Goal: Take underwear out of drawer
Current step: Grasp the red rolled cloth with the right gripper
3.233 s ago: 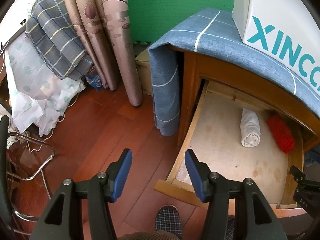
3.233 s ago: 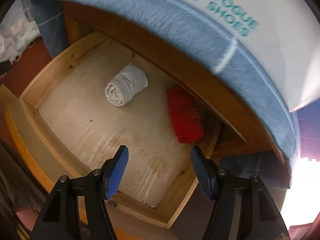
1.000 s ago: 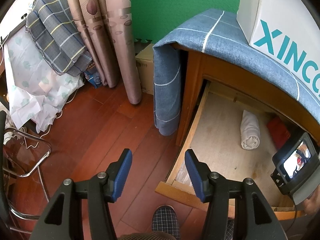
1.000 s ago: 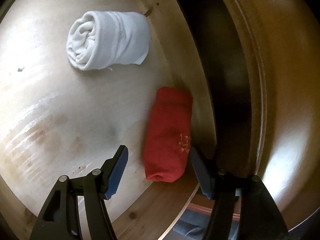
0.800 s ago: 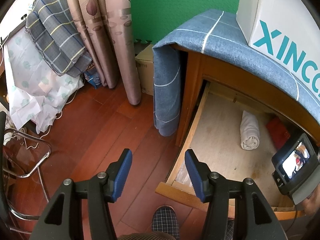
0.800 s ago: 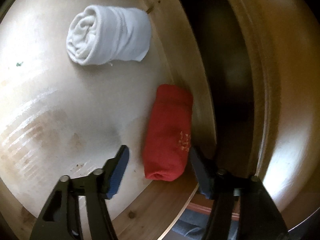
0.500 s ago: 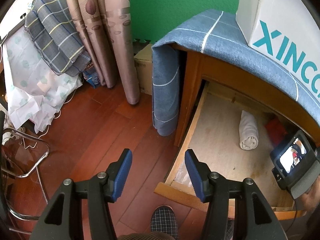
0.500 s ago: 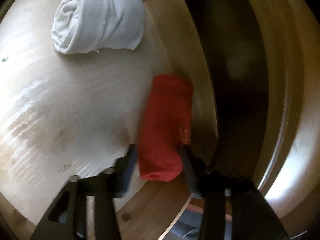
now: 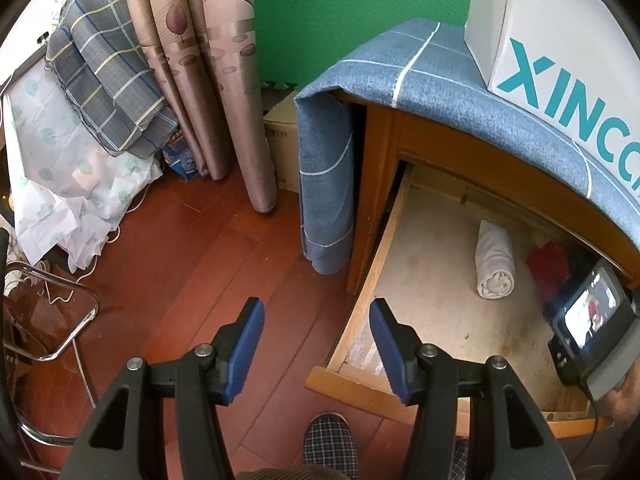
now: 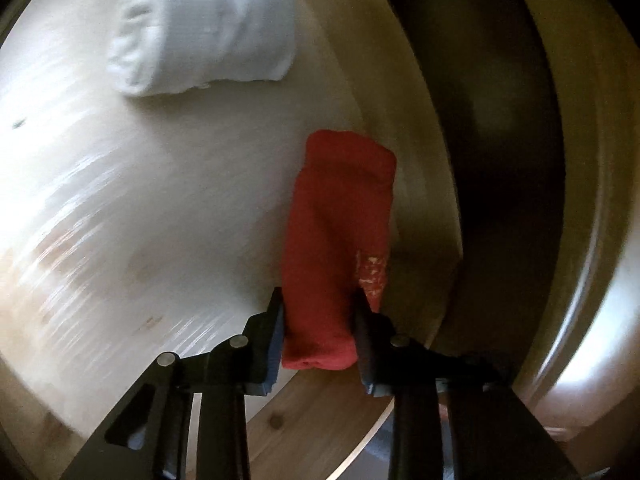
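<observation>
The right gripper [image 10: 319,330] has just closed on the near end of the red roll [image 10: 340,240], soft, light cloth that may unroll when lifted

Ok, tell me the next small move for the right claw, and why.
Probably lift straight up. The right claw has just been closing and its pads now squeeze the near end of the red rolled underwear, which lies against the drawer's side wall. Rising first should clear the wall and avoid dragging toward the white roll.
</observation>
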### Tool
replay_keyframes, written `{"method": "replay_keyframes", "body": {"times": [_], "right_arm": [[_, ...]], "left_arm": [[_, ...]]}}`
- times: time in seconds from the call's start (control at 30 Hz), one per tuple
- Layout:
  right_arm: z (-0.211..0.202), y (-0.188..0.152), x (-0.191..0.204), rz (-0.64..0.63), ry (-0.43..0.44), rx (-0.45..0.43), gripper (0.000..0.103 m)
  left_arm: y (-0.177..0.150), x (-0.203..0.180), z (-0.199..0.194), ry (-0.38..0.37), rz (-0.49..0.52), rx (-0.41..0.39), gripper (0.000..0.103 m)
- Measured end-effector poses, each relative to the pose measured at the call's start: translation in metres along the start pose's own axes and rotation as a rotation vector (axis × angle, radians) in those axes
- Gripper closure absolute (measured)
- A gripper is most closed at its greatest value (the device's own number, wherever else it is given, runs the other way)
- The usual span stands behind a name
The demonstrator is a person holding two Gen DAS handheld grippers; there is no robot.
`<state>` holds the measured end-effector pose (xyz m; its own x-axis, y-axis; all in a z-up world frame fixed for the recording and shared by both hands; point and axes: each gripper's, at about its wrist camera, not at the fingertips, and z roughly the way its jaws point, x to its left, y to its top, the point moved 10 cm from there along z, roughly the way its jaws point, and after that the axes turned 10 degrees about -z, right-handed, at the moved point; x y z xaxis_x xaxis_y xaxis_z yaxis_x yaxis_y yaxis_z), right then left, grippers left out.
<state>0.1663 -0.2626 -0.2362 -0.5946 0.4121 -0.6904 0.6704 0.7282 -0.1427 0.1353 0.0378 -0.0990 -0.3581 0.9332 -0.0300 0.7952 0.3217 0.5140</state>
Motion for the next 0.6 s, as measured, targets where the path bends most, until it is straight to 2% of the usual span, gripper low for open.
{"method": "replay_keyframes", "body": {"times": [0.17,0.2,0.27,0.33,0.43,0.6], "right_arm": [[-0.017,0.000,0.015,-0.013,0.092,-0.046,0.075],[-0.021,0.001,0.016,-0.016,0.092,-0.058,0.072],[-0.028,0.003,0.017,-0.030,0.064,-0.088,0.061],[-0.032,0.008,0.012,-0.034,0.014,-0.118,0.033],[-0.040,0.010,0.004,-0.038,-0.017,-0.135,0.027],[-0.021,0.020,0.019,-0.045,0.039,-0.108,0.027]], "left_arm": [[0.000,0.000,-0.001,-0.003,-0.002,0.003,0.047],[0.000,0.000,-0.001,-0.003,-0.002,0.002,0.047],[0.000,0.000,-0.001,-0.002,0.000,0.003,0.047],[0.000,0.000,-0.001,-0.002,-0.002,0.002,0.047],[0.000,0.000,-0.001,-0.001,-0.002,0.004,0.047],[0.000,0.000,-0.001,0.001,0.007,0.000,0.047]]}}
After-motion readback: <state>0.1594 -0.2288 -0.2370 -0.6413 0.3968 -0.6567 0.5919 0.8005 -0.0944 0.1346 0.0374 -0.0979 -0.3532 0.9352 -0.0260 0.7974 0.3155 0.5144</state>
